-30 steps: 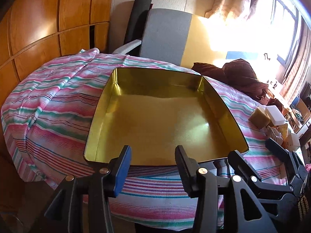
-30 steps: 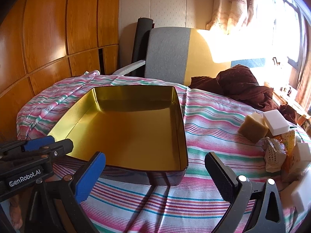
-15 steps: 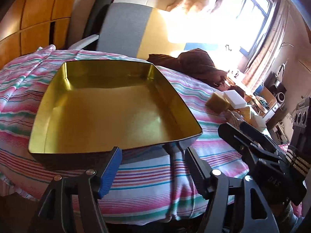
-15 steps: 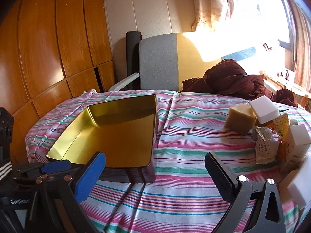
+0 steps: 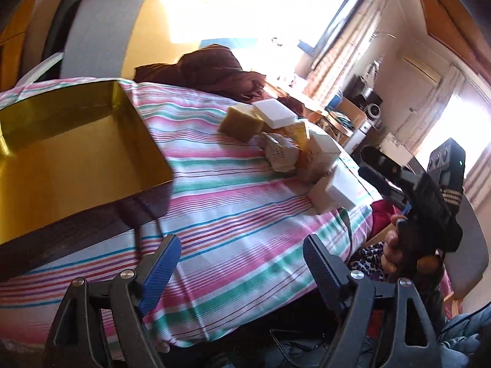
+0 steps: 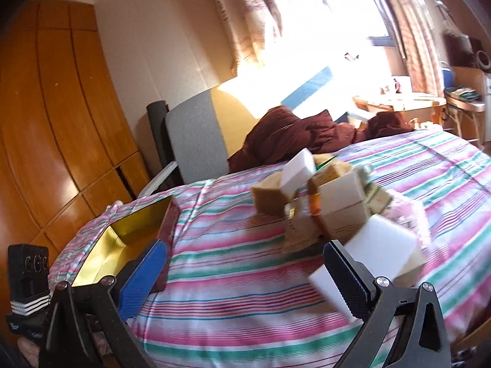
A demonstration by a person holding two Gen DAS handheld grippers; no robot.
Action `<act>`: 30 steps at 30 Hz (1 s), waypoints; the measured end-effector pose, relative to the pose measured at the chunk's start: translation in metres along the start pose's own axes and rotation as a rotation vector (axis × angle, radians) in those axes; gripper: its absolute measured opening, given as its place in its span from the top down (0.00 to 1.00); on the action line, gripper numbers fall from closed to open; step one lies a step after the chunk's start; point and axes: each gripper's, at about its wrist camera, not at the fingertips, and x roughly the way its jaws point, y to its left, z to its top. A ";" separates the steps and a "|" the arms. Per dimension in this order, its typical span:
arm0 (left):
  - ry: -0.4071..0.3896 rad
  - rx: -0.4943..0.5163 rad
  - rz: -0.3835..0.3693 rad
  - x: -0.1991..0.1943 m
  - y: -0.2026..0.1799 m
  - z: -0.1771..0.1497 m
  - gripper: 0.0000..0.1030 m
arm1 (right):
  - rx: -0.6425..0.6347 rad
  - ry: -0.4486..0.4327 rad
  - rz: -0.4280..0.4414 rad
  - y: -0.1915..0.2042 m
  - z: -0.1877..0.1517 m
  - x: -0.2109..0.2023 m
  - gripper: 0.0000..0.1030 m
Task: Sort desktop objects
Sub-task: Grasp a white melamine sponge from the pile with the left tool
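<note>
Nearest, the left gripper (image 5: pixel 242 254) hangs over the near edge of the striped cloth (image 5: pixel 233 196), its fingers spread wide with nothing between them. The right gripper (image 6: pixel 245 263) is likewise wide open and empty, its right finger (image 6: pixel 343 279) just in front of a white sponge block (image 6: pixel 377 245). A hand (image 5: pixel 396 251) grips the right tool at the right of the left view. Farther in, on the left, sits the empty gold tin tray (image 5: pixel 70 150). To the right lies a blurred pile: a tan block (image 6: pixel 267 196), another white block (image 6: pixel 299 171), a cardboard box (image 6: pixel 340 197) and a crumpled wrapper (image 5: pixel 279 153). Beyond lie a dark red blanket (image 6: pixel 291 135) and a grey chair back (image 6: pixel 196 141).
</note>
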 end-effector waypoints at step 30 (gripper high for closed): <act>0.235 0.555 -0.090 0.177 -0.166 0.050 0.26 | 0.291 -0.134 -0.264 -0.151 0.011 -0.044 0.00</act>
